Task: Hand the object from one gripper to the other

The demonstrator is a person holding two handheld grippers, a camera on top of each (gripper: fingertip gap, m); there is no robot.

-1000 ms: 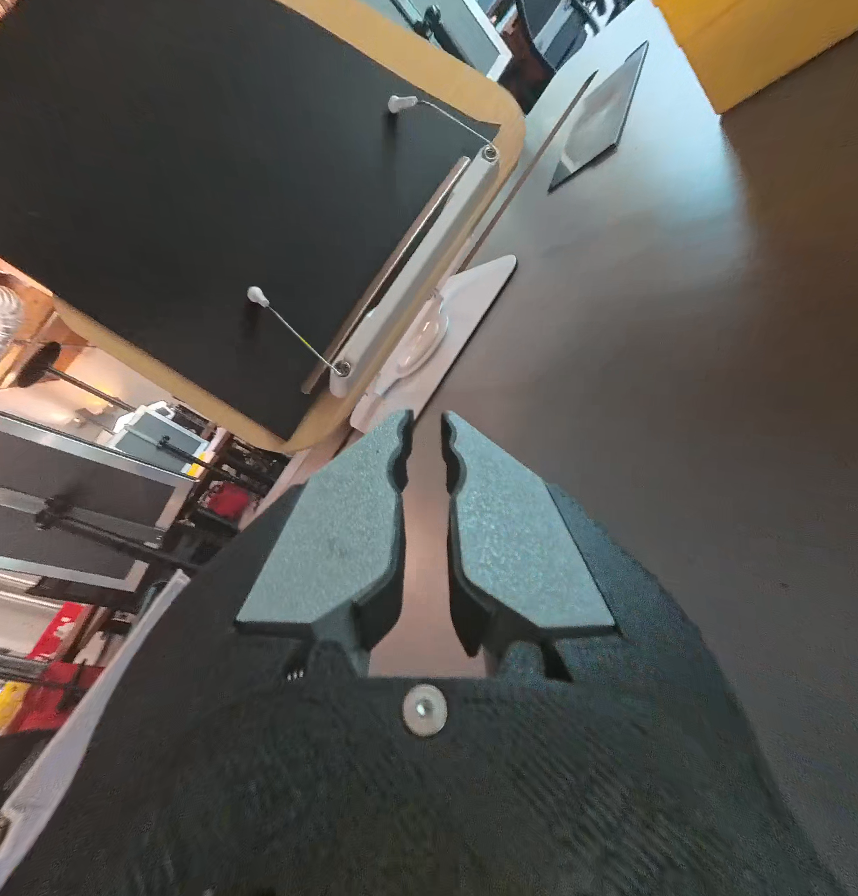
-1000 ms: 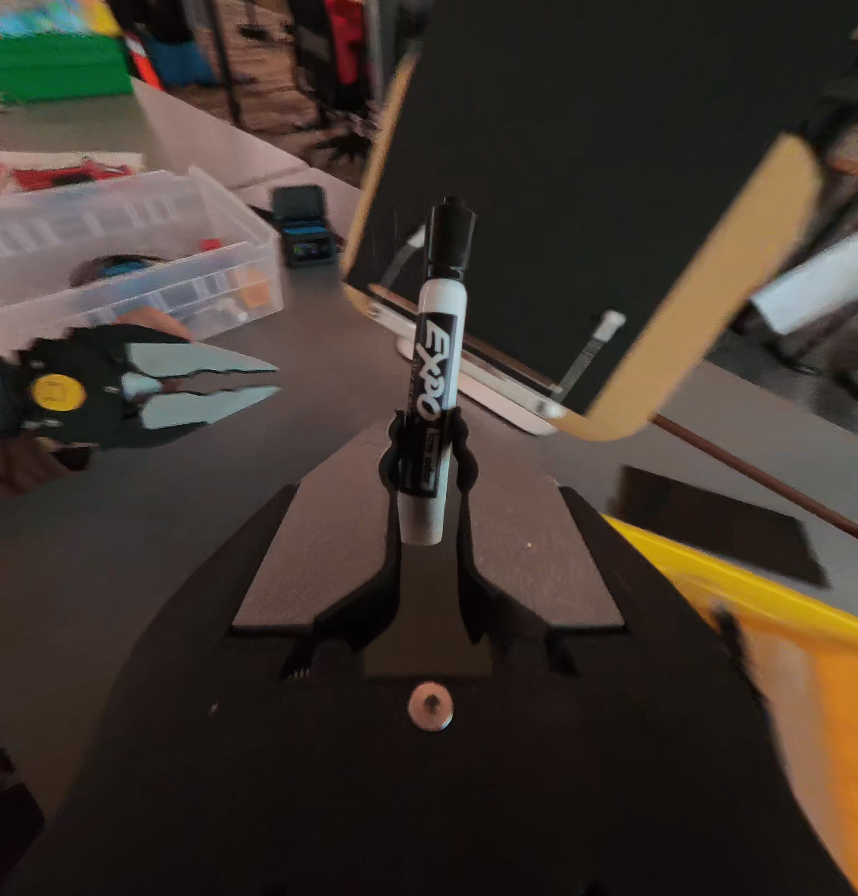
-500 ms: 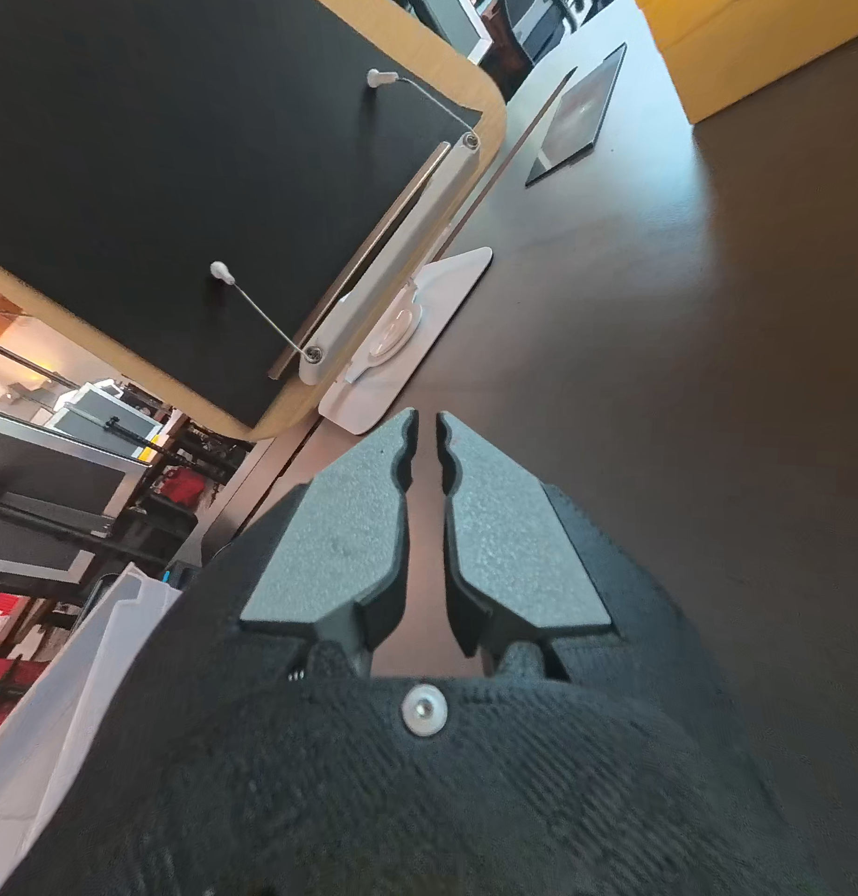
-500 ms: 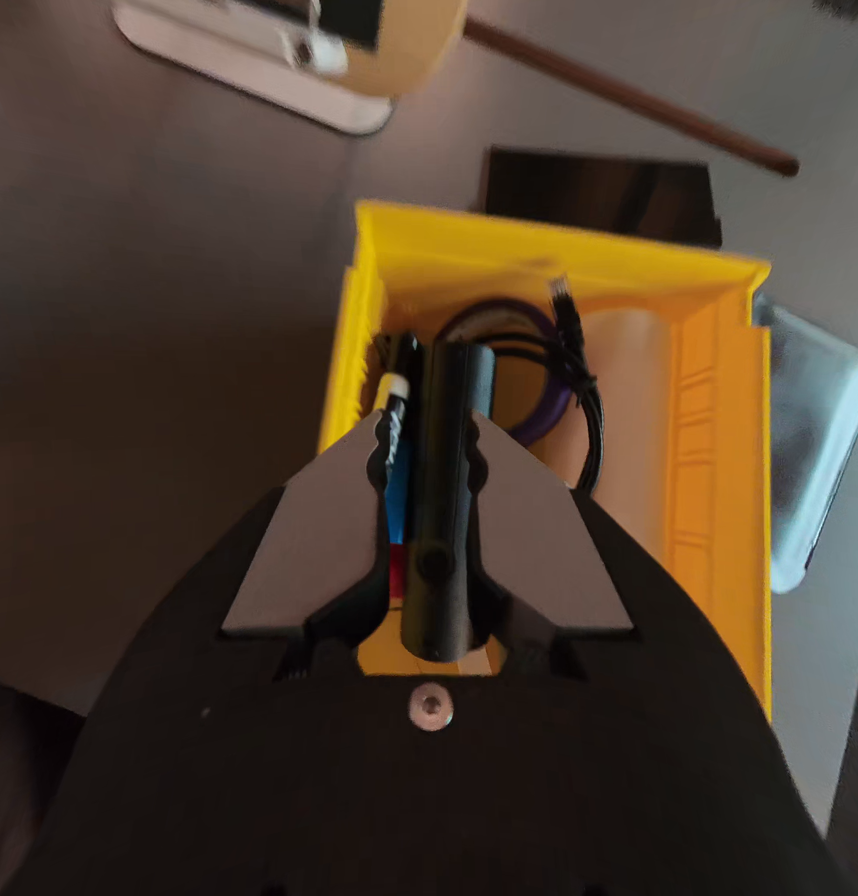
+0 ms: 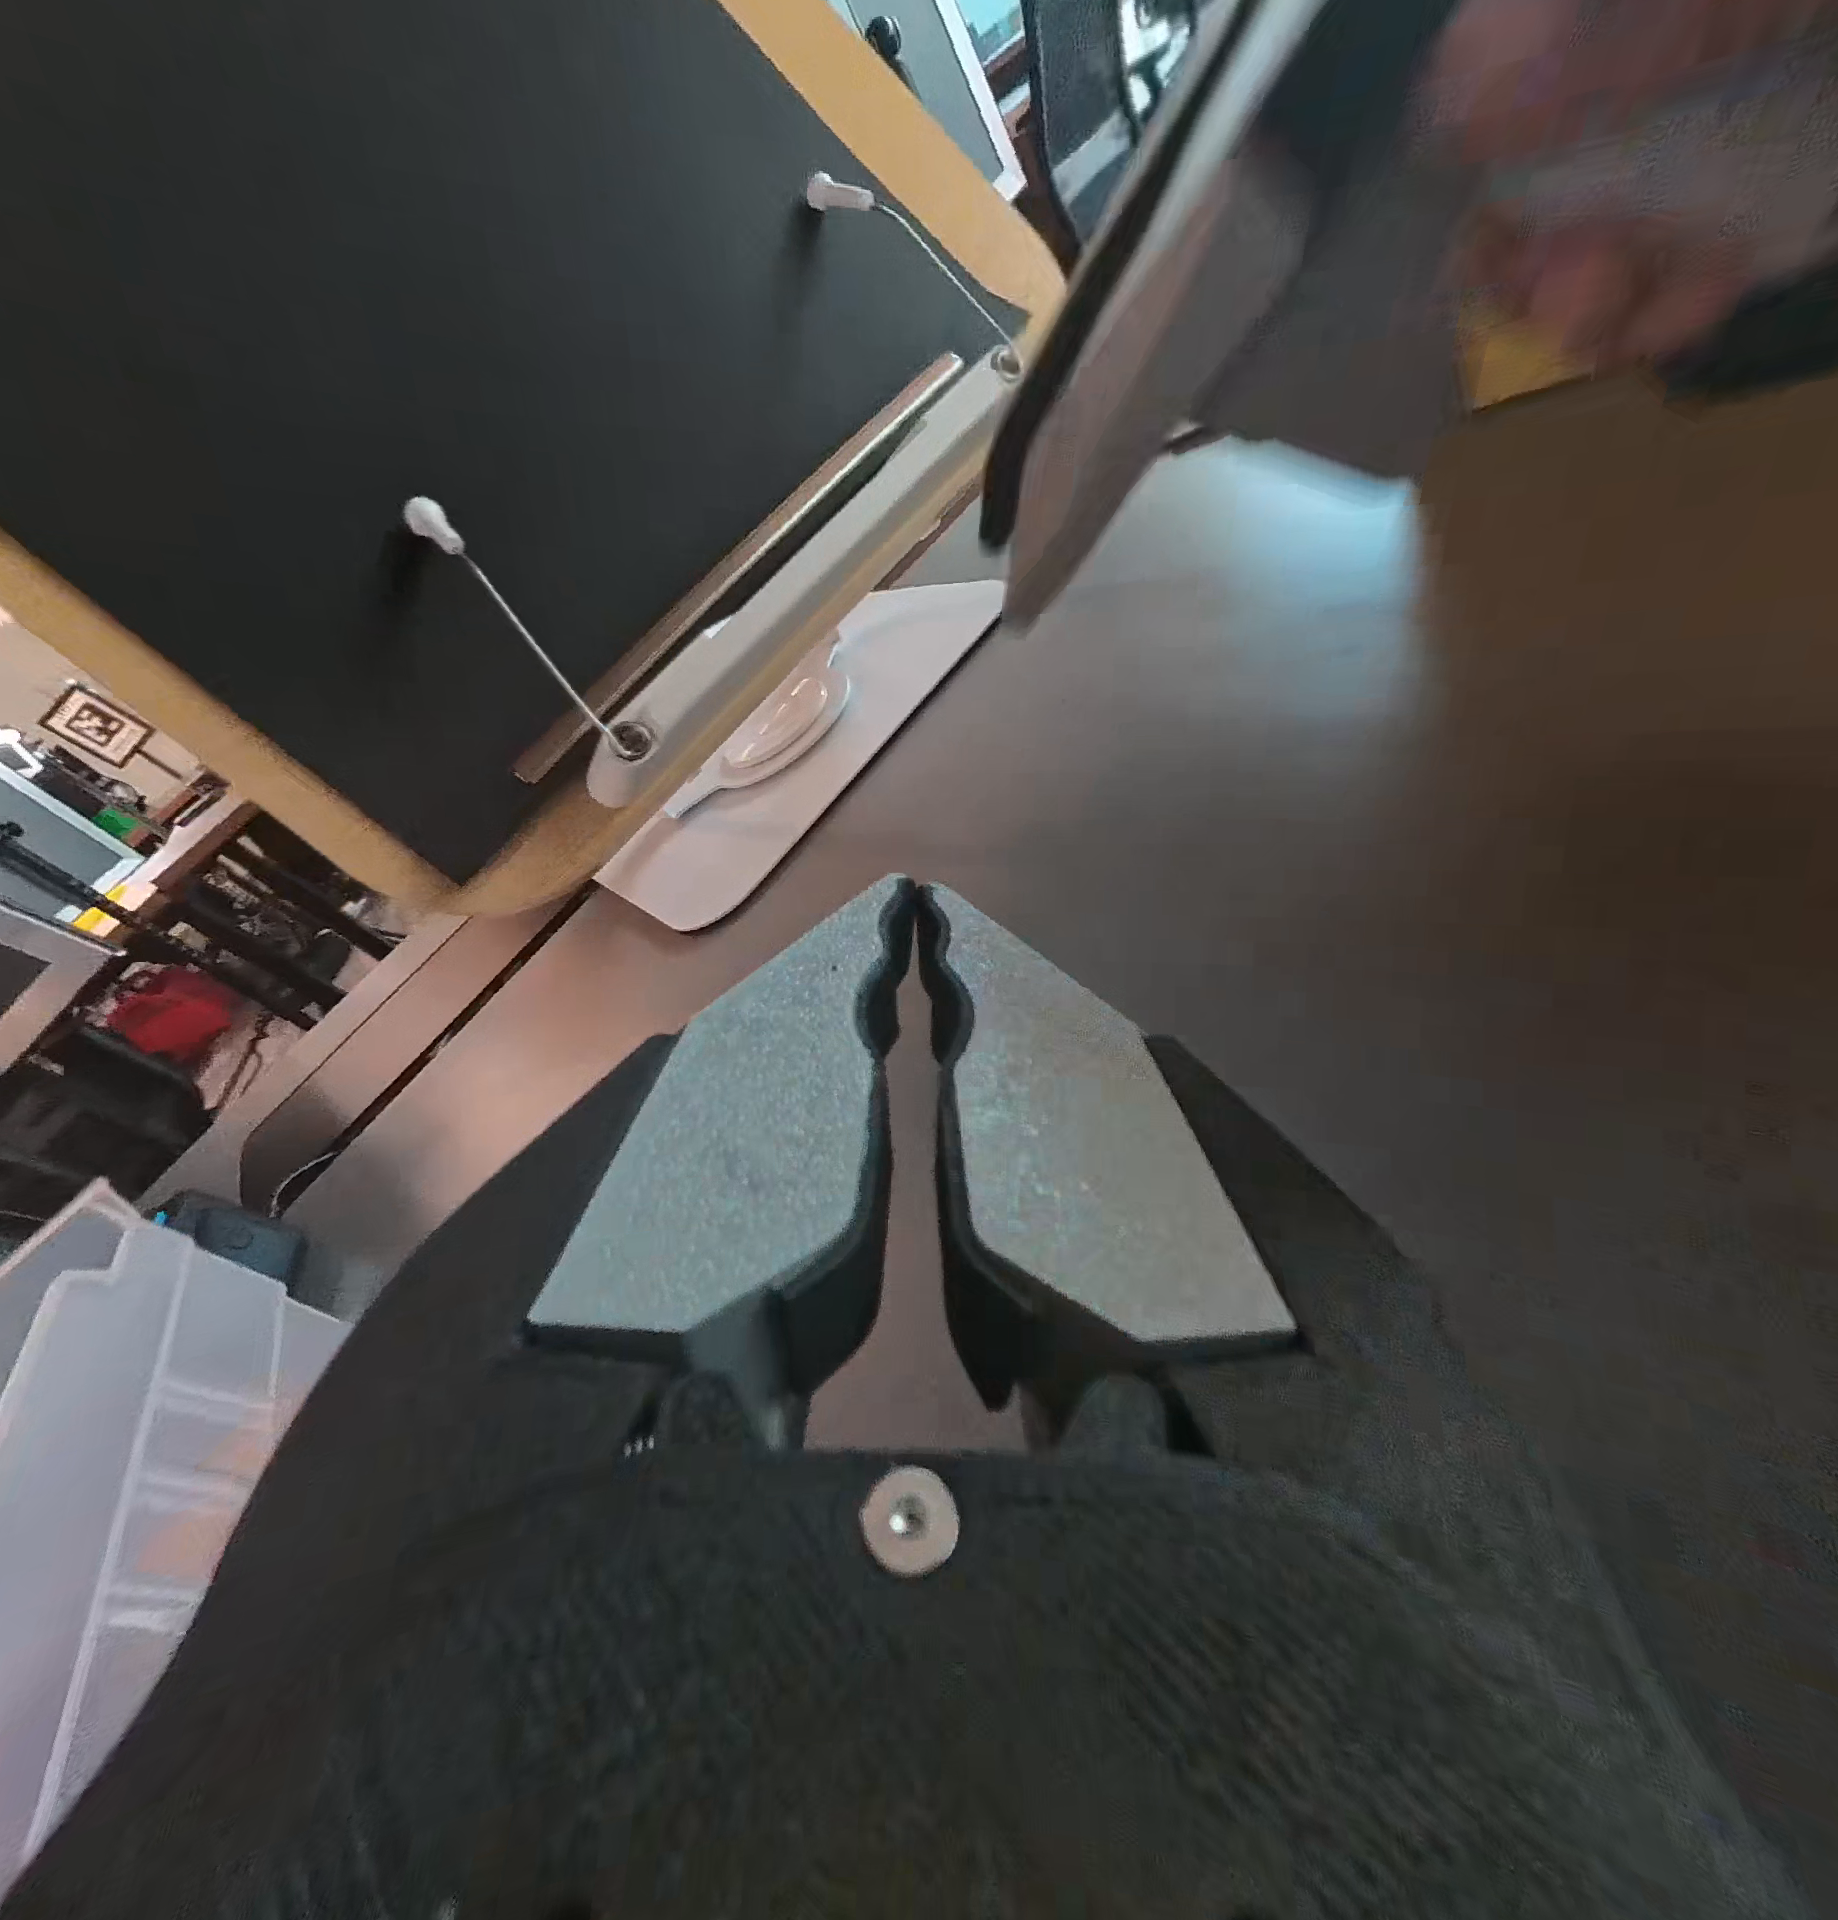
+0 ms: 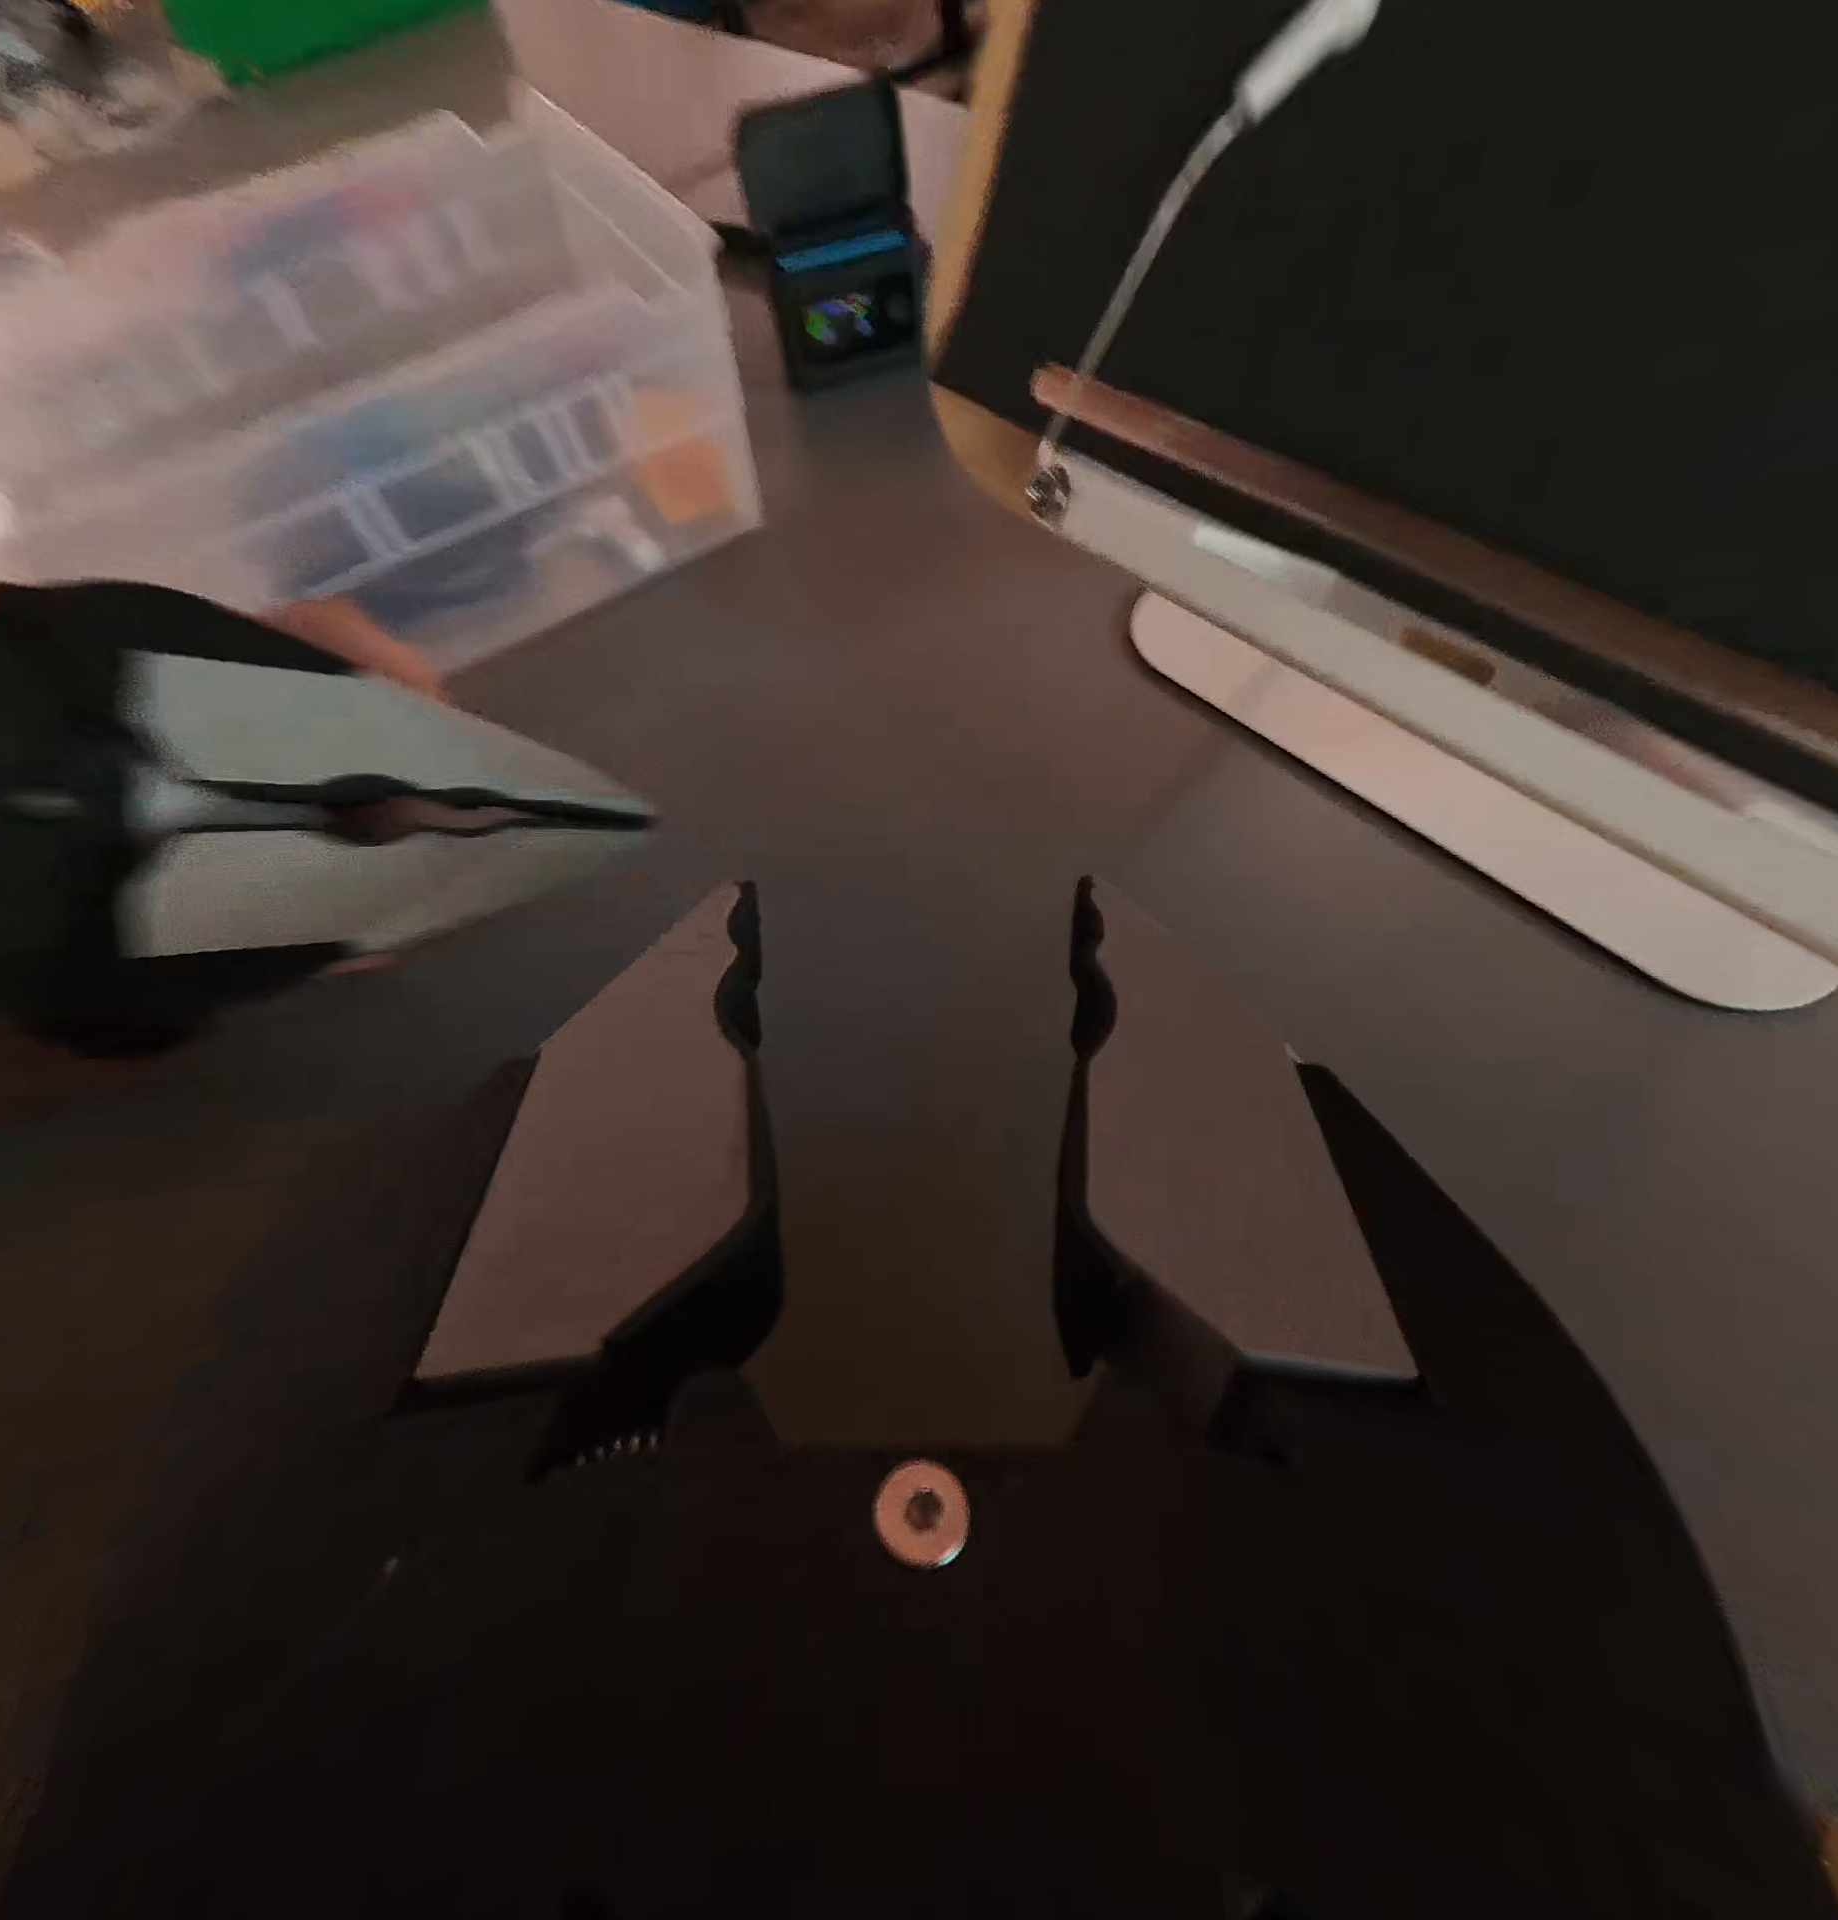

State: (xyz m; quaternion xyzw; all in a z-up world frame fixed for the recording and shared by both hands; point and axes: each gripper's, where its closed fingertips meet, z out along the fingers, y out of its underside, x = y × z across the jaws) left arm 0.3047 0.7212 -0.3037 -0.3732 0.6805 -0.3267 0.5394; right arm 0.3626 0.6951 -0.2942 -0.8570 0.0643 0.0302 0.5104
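Right wrist view: the right gripper (image 6: 915, 904) has its fingers spread wide, with bare dark table (image 6: 894, 665) showing in the gap and nothing held. Off to its left, the left gripper (image 6: 624, 821) comes in sideways, blurred, its fingertips pressed together and nothing between them. A bit of the hand holding it shows just behind, also blurred. Farther back on the left stands a clear plastic organizer box (image 6: 458, 416) with small coloured items inside. Just beside the box's right end, a small black device (image 6: 842, 301) with a lit screen sits on the table. On the right, a black board with a tan rim (image 6: 1466, 208) leans on a white stand (image 6: 1414, 810) whose flat base rests on the table.

From the left wrist view, the left gripper (image 5: 916, 904) has its tips meeting or nearly so, with only a thin slit farther back, and it holds nothing. Ahead and to its left are the same board (image 5: 375, 312) and stand (image 5: 790, 727). The right gripper (image 5: 1091, 436) hangs blurred at the upper right, above the table (image 5: 1414, 831). The organizer box (image 5: 115, 1455) fills the lower left corner.

The object to be handed over does not show in either view, so I cannot tell where it is.
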